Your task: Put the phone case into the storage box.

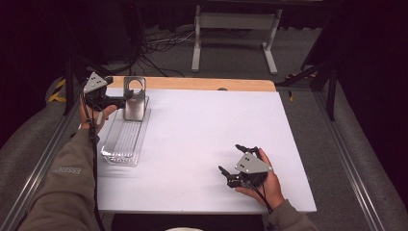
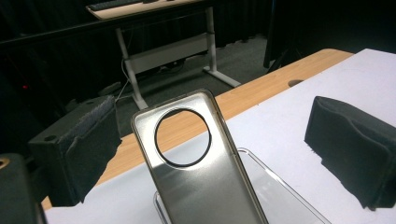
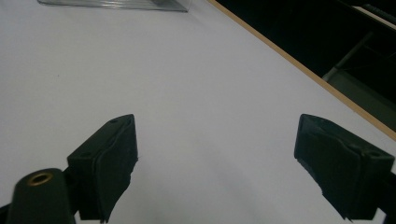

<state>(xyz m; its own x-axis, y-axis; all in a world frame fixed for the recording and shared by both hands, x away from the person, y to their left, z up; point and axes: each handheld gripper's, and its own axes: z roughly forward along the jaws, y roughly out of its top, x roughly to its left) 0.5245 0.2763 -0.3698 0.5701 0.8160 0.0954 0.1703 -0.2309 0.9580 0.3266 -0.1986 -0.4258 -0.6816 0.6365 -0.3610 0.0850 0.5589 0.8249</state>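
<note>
- High view: your left tool (image 1: 114, 100) sits at the far left of the surface (image 1: 202, 144), its jaws spread and holding nothing, right beside the phone case (image 1: 134, 98). The case stands upright at the far end of the clear tray (image 1: 124, 139), long axis vertical, its round cutout at the top. Your right tool (image 1: 238, 163) rests near the front right of the surface, well apart from the case, so the left hand is plainly the nearer one.
- Left gripper view: the case (image 2: 205, 177) rises between your two spread pads (image 2: 88, 149), touching neither. It lies straight ahead of the tool and leans slightly; closing on it looks like the next move, judged from this alignment.
- Right gripper view: your right tool's jaws are released too, with bare white surface (image 3: 196, 93) between them and the tray's edge (image 3: 116, 4) far off.
</note>
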